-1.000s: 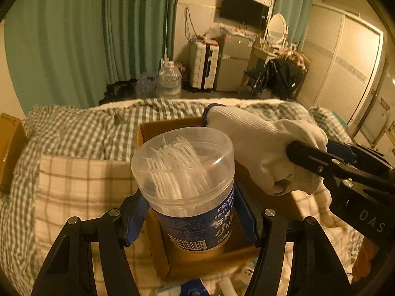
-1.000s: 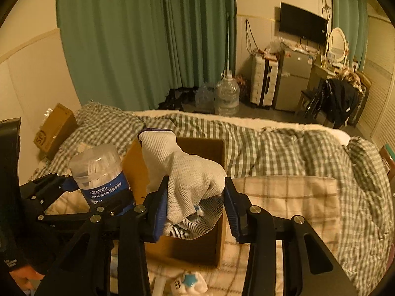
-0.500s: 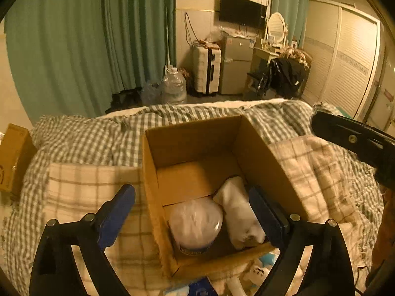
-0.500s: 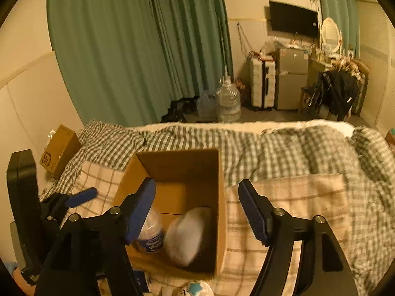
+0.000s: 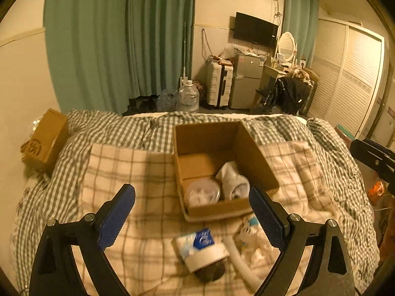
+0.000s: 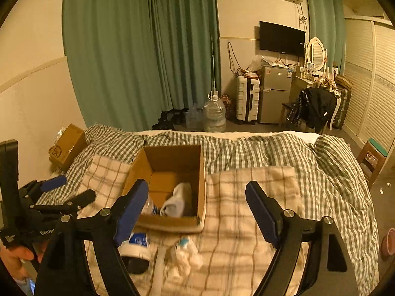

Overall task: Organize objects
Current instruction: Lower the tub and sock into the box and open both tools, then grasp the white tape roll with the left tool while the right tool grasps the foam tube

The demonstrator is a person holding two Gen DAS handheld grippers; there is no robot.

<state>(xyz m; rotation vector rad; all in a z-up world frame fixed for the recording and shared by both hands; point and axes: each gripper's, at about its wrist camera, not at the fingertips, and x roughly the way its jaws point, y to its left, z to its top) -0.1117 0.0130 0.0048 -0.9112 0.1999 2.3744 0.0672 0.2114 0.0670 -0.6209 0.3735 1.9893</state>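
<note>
Left claw (image 5: 192,212): jaws spread wide, nothing between them, hanging above the plaid blanket (image 5: 138,172) on the bed. Right claw (image 6: 197,208): also spread wide and empty.

Cardboard box (image 5: 256,162) sits open on the blanket. Left wrist view looks down into it: clear floss-pick jar (image 5: 202,193) stands at the near left corner, lid up, with the white glove (image 5: 233,181) just beside it on the right, touching or nearly so. Right wrist view sees the same box (image 6: 201,185) from a lower angle; the jar (image 6: 149,207) is mostly hidden behind the left finger of the right claw, only a clear sliver and blue label edge show, while the glove (image 6: 179,201) is plain.

On the blanket in front of the box: a blue-and-white container (image 5: 202,248) lying on its side, a white tube (image 5: 240,261), and a small white toy (image 5: 251,236) with a blue spot. Both views show these; edges blurred.

Only the right wrist view shows the left claw (image 6: 66,192) from outside, at far left, with the person's hand (image 6: 14,256) on its handle. Only the left wrist view shows part of the right claw's black frame at its right edge.
</note>
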